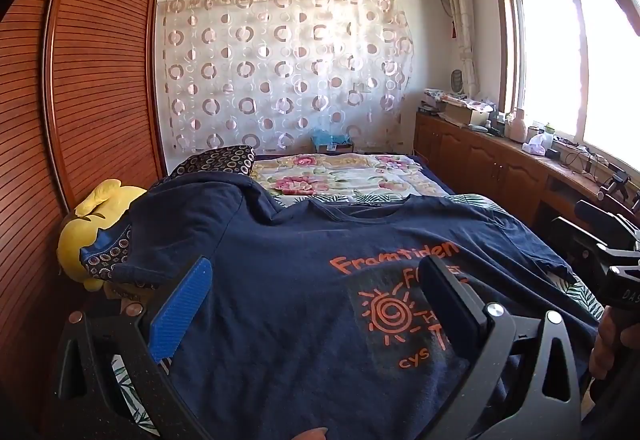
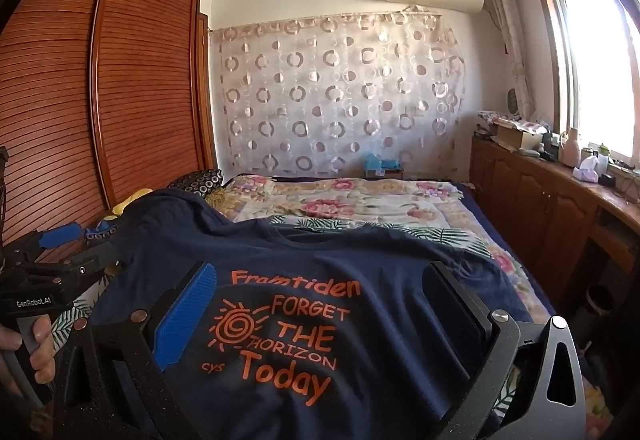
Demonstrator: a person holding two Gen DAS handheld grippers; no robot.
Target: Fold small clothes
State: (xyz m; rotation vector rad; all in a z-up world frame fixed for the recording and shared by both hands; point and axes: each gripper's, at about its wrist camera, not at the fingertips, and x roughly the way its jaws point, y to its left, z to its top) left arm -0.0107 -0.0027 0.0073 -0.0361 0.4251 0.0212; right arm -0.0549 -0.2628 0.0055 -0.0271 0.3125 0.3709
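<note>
A navy T-shirt [image 1: 280,280] with orange print lies spread face up on the bed, collar toward the far end; the same T-shirt [image 2: 360,260] fills the right wrist view. One sleeve drapes over a pillow at the left. My left gripper [image 1: 316,288] hovers above the shirt's lower left part, wide open with nothing between its fingers. My right gripper [image 2: 324,296] hangs over the printed chest, also wide open and holding nothing. The right gripper's body [image 1: 616,260] shows at the right edge of the left wrist view, with a hand around its handle.
A floral quilt [image 1: 344,176] covers the far half of the bed. A yellow plush toy [image 1: 96,216] and patterned pillow [image 1: 216,160] lie at the left by the slatted wardrobe [image 1: 92,80]. A wooden cabinet [image 2: 552,200] cluttered with items runs along the window side.
</note>
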